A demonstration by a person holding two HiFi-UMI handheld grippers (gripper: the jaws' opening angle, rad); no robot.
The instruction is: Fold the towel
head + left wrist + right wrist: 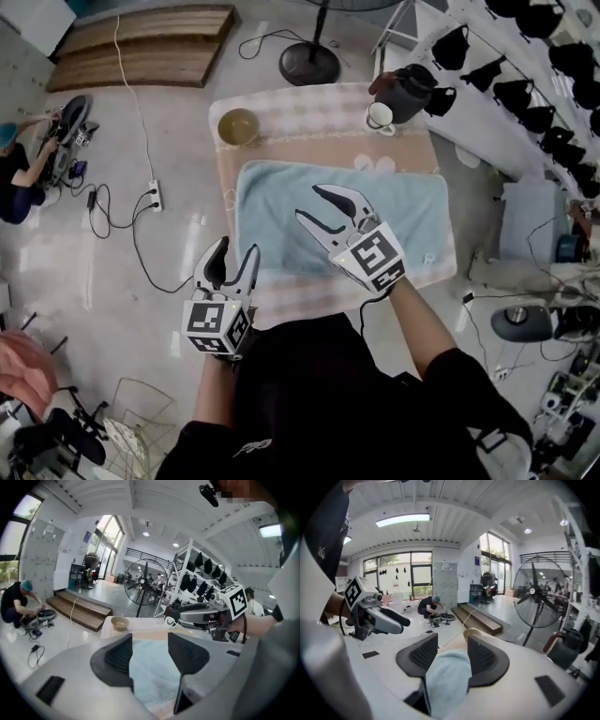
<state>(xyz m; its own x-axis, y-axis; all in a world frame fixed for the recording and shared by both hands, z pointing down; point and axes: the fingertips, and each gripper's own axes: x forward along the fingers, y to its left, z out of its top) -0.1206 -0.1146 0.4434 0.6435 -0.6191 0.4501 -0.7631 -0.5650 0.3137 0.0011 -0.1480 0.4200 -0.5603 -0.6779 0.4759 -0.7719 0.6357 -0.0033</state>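
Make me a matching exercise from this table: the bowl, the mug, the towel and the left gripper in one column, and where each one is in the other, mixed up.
Things:
1. bowl
2. mug
3. towel
4. left gripper

Places:
A. spread flat in the middle of the table
B. at the table's near left corner, jaws apart
C. beside the dark kettle
D. at the table's far left corner

Pairs: 1-D, 2-C, 3-A, 4-B
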